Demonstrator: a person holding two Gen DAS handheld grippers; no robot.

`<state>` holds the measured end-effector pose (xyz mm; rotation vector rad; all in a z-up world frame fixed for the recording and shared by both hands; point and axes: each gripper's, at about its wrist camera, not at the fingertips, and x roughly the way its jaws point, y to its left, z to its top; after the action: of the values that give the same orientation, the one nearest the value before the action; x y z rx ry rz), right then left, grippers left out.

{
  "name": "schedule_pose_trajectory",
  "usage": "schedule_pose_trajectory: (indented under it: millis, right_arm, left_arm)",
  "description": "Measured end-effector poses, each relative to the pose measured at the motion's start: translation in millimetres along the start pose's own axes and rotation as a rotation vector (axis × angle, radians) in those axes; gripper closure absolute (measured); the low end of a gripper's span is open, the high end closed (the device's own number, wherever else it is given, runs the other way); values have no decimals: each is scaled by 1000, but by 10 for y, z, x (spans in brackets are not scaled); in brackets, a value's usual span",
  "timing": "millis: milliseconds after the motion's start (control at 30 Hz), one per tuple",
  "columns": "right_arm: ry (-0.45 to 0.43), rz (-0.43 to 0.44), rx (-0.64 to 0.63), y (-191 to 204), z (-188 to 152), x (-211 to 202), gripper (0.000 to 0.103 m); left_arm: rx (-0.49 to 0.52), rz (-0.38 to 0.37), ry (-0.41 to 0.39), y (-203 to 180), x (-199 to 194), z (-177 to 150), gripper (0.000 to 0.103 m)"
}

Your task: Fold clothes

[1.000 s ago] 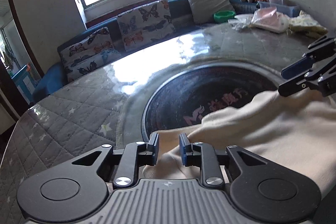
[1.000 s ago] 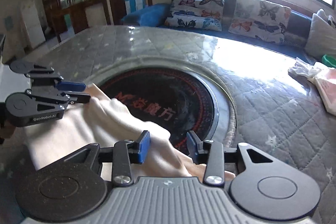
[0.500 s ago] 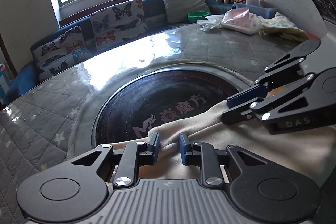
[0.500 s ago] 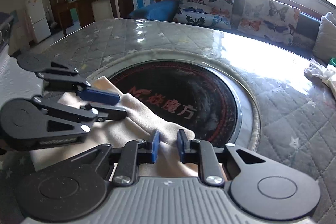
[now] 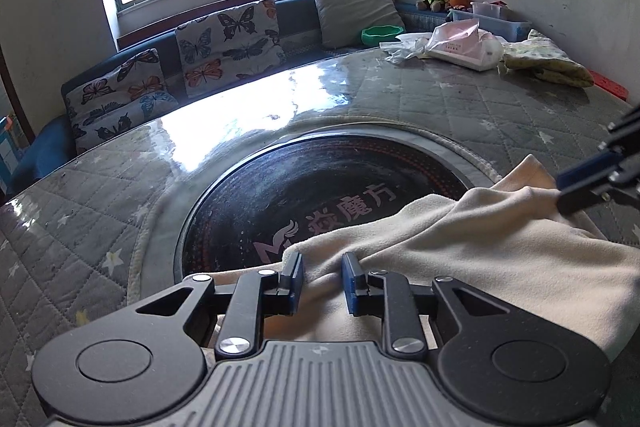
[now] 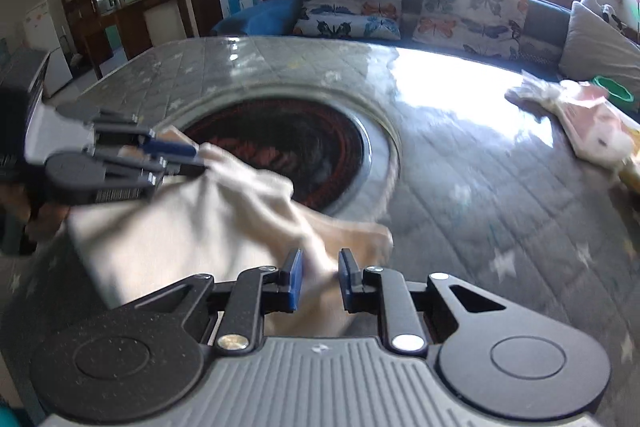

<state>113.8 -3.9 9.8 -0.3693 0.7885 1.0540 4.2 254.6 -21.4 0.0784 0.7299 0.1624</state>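
A cream garment (image 5: 480, 247) lies bunched on the near side of the round table, partly over the black centre disc (image 5: 320, 183). My left gripper (image 5: 322, 277) is shut on a fold at the garment's near left edge. At the right edge of the left wrist view my right gripper (image 5: 576, 187) pinches another corner, lifted and drawn taut. In the blurred right wrist view the right gripper (image 6: 320, 275) is shut on the garment (image 6: 180, 227). The left gripper (image 6: 188, 159) grips the far left corner there.
The table (image 5: 80, 211) has a grey quilted cover under glass. At its far right lie plastic bags (image 5: 460, 43), a yellowish folded cloth (image 5: 548, 63) and a green bowl (image 5: 382, 35). A sofa with butterfly cushions (image 5: 228, 43) runs behind, under the window.
My right gripper's jaws closed on the garment, came close to the left gripper, then drew away to the right, pulling the cloth taut. The left gripper kept its grip.
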Motion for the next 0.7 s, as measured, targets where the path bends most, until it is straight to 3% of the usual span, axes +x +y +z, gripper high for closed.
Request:
schedule_pose_trajectory:
  millis: [367, 567, 700]
  right_arm:
    - [-30, 39, 121, -43, -124, 36, 85]
    - [-37, 53, 178, -93, -127, 44, 89]
    - [-61, 13, 152, -58, -112, 8, 99]
  left_arm:
    - [-16, 18, 2, 18, 11, -3, 71]
    - [-19, 17, 0, 27, 13, -4, 69]
    - [-21, 23, -2, 32, 16, -11, 64]
